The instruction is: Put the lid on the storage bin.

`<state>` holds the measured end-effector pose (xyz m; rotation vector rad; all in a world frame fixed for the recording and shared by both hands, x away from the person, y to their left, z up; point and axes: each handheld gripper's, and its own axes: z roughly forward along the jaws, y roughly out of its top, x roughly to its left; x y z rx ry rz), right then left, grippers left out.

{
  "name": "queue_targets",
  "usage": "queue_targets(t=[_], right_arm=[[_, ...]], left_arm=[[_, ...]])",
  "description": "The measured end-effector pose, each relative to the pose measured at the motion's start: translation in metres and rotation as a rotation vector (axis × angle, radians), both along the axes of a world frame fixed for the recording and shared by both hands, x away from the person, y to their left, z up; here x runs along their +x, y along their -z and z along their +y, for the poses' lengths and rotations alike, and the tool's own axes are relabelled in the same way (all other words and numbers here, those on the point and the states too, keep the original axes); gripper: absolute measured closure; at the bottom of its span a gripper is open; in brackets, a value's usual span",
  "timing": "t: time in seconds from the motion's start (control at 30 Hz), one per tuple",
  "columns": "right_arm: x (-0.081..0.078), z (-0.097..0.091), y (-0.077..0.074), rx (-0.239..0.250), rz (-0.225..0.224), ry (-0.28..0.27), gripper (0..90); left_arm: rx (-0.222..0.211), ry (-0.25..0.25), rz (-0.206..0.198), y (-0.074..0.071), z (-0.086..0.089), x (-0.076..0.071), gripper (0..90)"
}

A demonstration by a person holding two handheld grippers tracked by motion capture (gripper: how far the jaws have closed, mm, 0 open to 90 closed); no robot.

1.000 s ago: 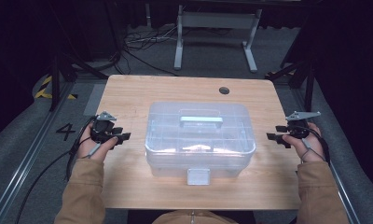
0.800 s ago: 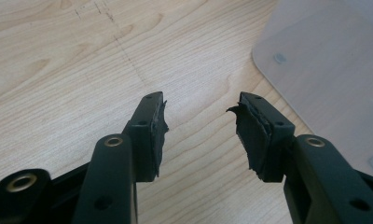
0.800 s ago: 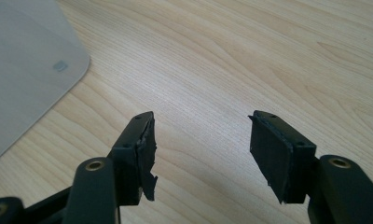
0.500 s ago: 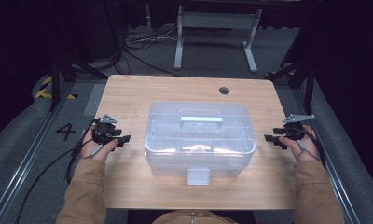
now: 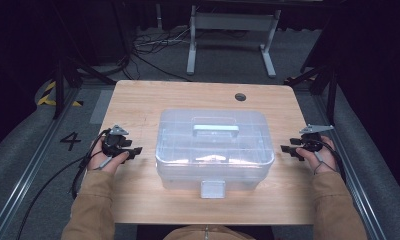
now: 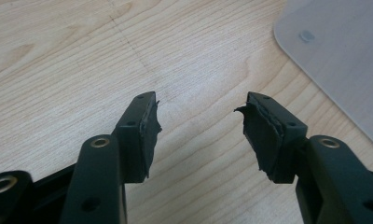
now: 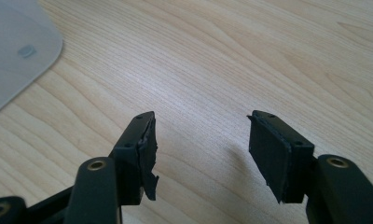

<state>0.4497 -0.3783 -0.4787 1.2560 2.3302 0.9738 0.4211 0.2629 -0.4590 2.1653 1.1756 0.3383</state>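
Your left gripper (image 5: 130, 151) sits low over the table (image 5: 138, 100) near its left edge, jaws pointing inward at the box (image 5: 214, 145) but well short of it. In the left gripper view your left gripper's jaws stand wide, having just been opening, with bare wood between them and nothing pinched; the worn pads (image 6: 149, 135) show ragged edges. A rounded corner of the box shows at the upper right of that view, apart from the jaws. Your right gripper (image 5: 290, 149) sits near the right edge, also aimed inward at the box, a gap of bare wood between them. In the right gripper view its jaws are spread wide too, empty, only wood grain between them; the box corner shows at the upper left, clear of the tips. The box is clear plastic, lid on, standing in the middle of the table, somewhat nearer the near edge than the far one. Its handle (image 5: 215, 130) lies flat on the lid, and its latch (image 5: 212, 189) faces you on the near side. A round hole (image 5: 240, 96) sits near the far right corner. Both of your hands rest at roughly matching spots, one to each side of the box.
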Motion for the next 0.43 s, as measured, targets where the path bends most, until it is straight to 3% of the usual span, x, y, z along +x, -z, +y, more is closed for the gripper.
queue_targets(t=[0.07, 0.3, 0.43], right_arm=[[0.000, 0.000, 0.002, 0.002, -0.003, 0.005, 41.6], [0.002, -0.001, 0.006, 0.009, -0.025, 0.028, 39.5], [0.003, 0.000, 0.008, 0.014, -0.027, 0.047, 37.0]], left_arm=[[-0.016, -0.005, 0.001, 0.003, -0.001, 0.000, 41.2], [0.030, 0.030, -0.054, 0.013, -0.001, 0.004, 30.8], [0.042, 0.024, -0.051, 0.014, -0.001, 0.004, 27.5]])
